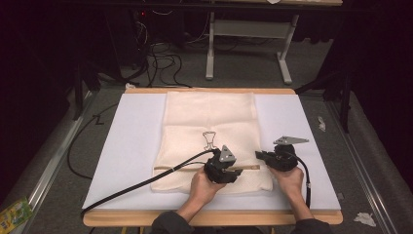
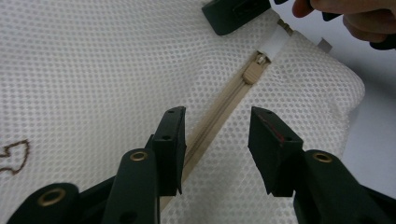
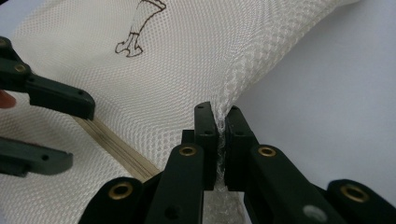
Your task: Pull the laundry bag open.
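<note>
A cream mesh bag (image 1: 209,122) lies flat on a white mat (image 1: 131,141), with a tan zipper (image 1: 170,168) across its near end and a small line drawing (image 1: 209,139) at its middle. My left gripper (image 1: 237,171) hovers over the zipper. In the left gripper view its jaws (image 2: 217,119) stand open astride the zipper tape (image 2: 219,109), short of the tan slider (image 2: 254,71). My right gripper (image 1: 258,155) is at the bag's right edge, and in the right gripper view it (image 3: 219,112) is shut on a pinched fold of mesh (image 3: 187,60).
The mat rests on a wooden table (image 1: 209,218). The left gripper's black cable (image 1: 141,183) trails over the mat to the front left. A table frame (image 1: 248,29) and loose floor cables (image 1: 160,61) lie beyond the far edge. A green packet (image 1: 14,212) lies on the floor.
</note>
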A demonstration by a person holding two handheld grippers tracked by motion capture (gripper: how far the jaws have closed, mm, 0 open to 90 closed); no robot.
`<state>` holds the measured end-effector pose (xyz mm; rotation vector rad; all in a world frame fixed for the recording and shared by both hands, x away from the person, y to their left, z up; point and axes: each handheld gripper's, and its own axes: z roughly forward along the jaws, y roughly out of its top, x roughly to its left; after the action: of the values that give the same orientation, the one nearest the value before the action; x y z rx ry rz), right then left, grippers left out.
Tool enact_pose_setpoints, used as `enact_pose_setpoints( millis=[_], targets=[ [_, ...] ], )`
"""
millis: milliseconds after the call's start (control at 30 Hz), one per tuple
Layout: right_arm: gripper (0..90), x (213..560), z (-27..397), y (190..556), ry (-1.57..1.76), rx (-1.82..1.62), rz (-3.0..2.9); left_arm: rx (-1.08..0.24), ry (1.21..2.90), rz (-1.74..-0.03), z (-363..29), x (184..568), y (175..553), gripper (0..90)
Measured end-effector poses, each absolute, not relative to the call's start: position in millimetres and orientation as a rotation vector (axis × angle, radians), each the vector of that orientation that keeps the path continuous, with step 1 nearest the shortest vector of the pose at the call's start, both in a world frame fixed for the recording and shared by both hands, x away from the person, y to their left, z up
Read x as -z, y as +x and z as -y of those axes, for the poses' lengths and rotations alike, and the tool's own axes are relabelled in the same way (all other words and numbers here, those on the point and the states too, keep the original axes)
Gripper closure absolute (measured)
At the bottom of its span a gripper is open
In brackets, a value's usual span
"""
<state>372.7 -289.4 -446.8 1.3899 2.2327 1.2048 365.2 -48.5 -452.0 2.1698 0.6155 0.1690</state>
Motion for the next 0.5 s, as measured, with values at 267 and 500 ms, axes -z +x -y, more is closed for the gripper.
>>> enact_pose_setpoints(
  millis=[267,500],
  targets=[
    [87.6,440.8,288.0,371.3,1.371,-1.235,-2.229,-0.13,2.175,-0.589,62.9,454.1,363.6,59.2],
    [88.0,437.9,285.3,369.4,1.358,-1.264,-2.246,-0.098,2.157,-0.59,67.8,456.7,364.8,63.7]
  ],
)
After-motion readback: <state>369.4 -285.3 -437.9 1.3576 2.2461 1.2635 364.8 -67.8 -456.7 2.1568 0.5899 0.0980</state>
